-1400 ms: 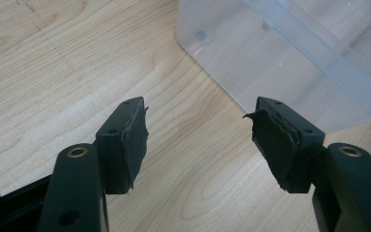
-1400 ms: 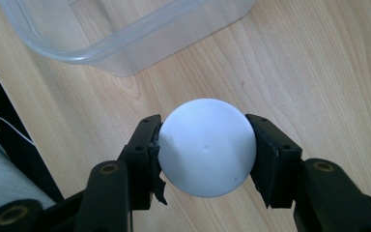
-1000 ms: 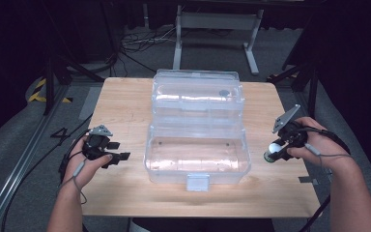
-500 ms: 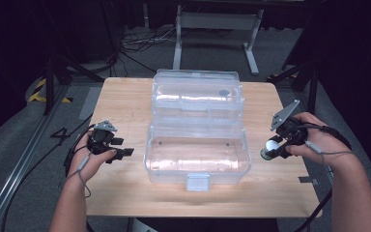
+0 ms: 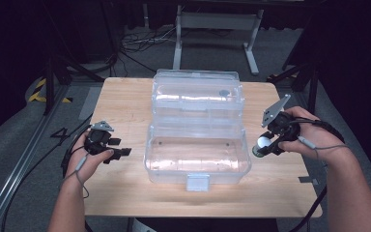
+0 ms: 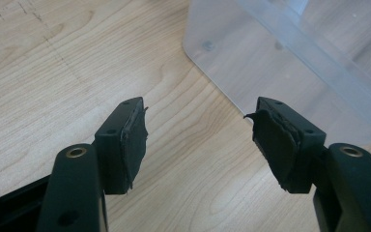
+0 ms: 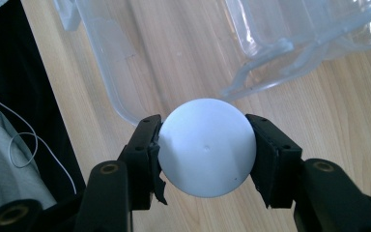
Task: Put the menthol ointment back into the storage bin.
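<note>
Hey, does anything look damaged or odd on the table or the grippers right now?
The black pads on the left gripper look frayed, with edges peeling off the jaws. Otherwise nothing stands out: the clear box lies open, and the right gripper holds a white ball.

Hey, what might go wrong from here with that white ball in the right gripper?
The white ball is round and smooth, pinched by the right gripper at just two small pads, so it may squirt out and roll off the table. Carried low, it could clip the near wall of the clear box. The left gripper stands open beside the box without bracing it, so a knock may shift it.
</note>
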`<state>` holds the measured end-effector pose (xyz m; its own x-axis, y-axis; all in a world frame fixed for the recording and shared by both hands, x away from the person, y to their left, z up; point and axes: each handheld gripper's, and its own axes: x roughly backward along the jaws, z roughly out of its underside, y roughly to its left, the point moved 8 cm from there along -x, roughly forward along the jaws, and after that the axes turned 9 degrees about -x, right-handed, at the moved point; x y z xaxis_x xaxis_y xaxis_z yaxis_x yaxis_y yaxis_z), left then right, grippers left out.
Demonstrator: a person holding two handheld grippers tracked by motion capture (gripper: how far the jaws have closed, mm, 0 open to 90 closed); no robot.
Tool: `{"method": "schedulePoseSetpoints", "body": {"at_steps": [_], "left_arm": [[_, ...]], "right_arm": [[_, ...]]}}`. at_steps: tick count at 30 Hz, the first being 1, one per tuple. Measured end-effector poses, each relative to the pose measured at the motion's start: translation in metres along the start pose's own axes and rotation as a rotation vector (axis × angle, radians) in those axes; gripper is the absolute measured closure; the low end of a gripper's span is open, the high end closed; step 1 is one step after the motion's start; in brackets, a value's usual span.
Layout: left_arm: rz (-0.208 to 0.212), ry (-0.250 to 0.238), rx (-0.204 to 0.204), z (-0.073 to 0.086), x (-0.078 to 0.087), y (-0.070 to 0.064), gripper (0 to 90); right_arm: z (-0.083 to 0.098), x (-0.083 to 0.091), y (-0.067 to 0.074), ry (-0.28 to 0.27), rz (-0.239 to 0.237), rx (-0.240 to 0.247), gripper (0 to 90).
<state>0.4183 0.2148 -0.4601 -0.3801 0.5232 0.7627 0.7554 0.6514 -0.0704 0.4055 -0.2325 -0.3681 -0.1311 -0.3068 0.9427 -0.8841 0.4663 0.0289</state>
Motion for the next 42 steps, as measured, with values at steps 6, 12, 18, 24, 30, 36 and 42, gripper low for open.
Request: {"method": "schedulePoseSetpoints", "body": {"at_steps": [6, 12, 18, 24, 30, 36, 42], "left_arm": [[0.005, 0.011, 0.009, 0.003, -0.003, -0.001, 37.2], [0.009, 0.01, 0.003, -0.001, -0.005, 0.0, 37.0], [0.016, 0.015, 0.004, -0.001, -0.007, -0.001, 36.7], [0.014, 0.015, 0.002, -0.002, -0.007, 0.0, 36.6], [0.018, 0.015, 0.004, -0.002, -0.008, -0.001, 36.5], [0.02, 0.016, 0.005, -0.001, -0.007, -0.001, 36.4], [0.021, 0.01, 0.005, -0.002, -0.006, -0.001, 36.3]], "right_arm": [[-0.01, -0.002, 0.007, -0.002, -0.019, 0.034, 50.2], [-0.015, -0.006, 0.011, 0.003, -0.028, 0.047, 50.1], [-0.017, -0.01, 0.015, 0.0, -0.035, 0.047, 50.2], [-0.02, -0.014, 0.019, 0.001, -0.047, 0.057, 50.1], [-0.024, -0.024, 0.022, 0.008, -0.058, 0.073, 50.1], [-0.025, -0.034, 0.024, 0.019, -0.063, 0.086, 50.2], [-0.025, -0.043, 0.025, 0.026, -0.064, 0.097, 50.1]]}}
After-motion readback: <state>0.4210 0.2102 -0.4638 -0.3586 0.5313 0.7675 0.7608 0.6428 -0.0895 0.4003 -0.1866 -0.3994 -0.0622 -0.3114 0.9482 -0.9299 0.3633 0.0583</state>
